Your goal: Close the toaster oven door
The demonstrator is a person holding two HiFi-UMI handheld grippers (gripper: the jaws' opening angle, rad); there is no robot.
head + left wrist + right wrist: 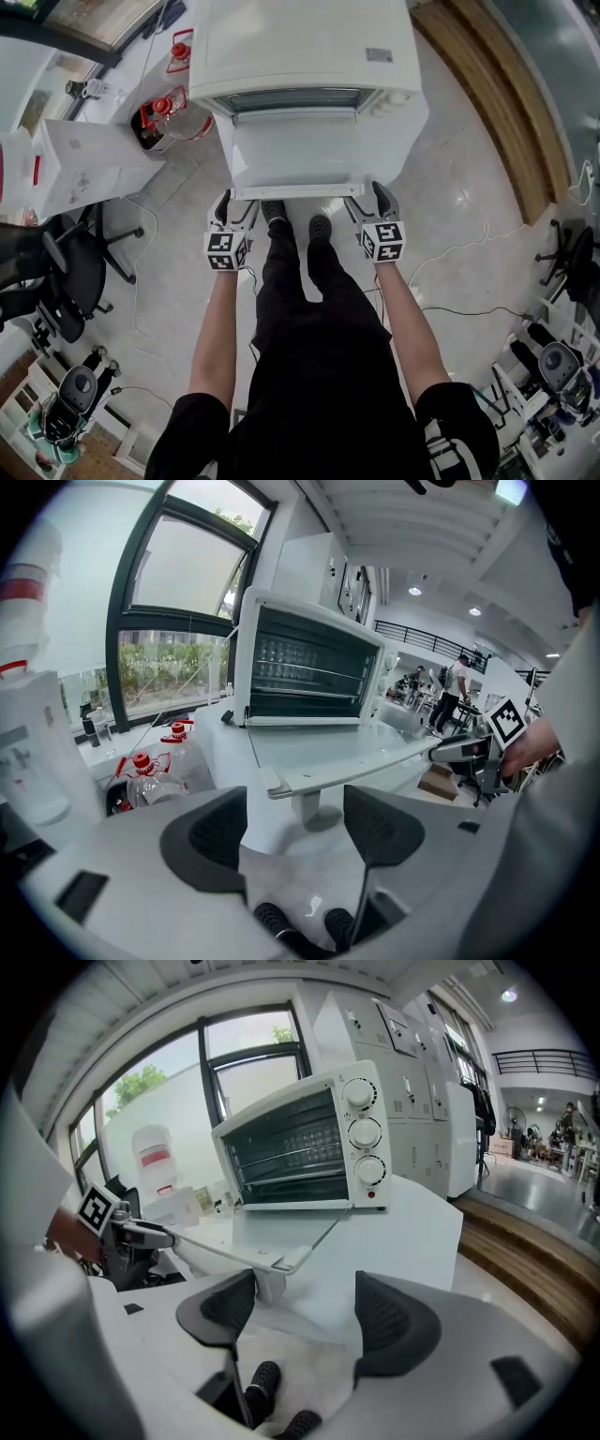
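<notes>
A white toaster oven (300, 47) stands on a white table, its glass door (298, 155) folded down flat toward me. My left gripper (232, 210) is at the left front corner of the door, jaws open, nothing between them. My right gripper (367, 201) is at the right front corner, also open and empty. In the left gripper view the door's edge (356, 775) runs just ahead of and above the left gripper (292, 832). In the right gripper view the door's corner (281, 1262) lies just ahead of the right gripper (309, 1321), nearer its left jaw. The oven's knobs (364, 1133) face me.
Plastic bottles with red caps (173, 117) and a white box (84, 164) sit at the table's left. Office chairs (66, 272) stand on the floor at the left. A wooden step (506, 103) runs along the right. Cables lie on the floor. My feet (295, 220) are under the door.
</notes>
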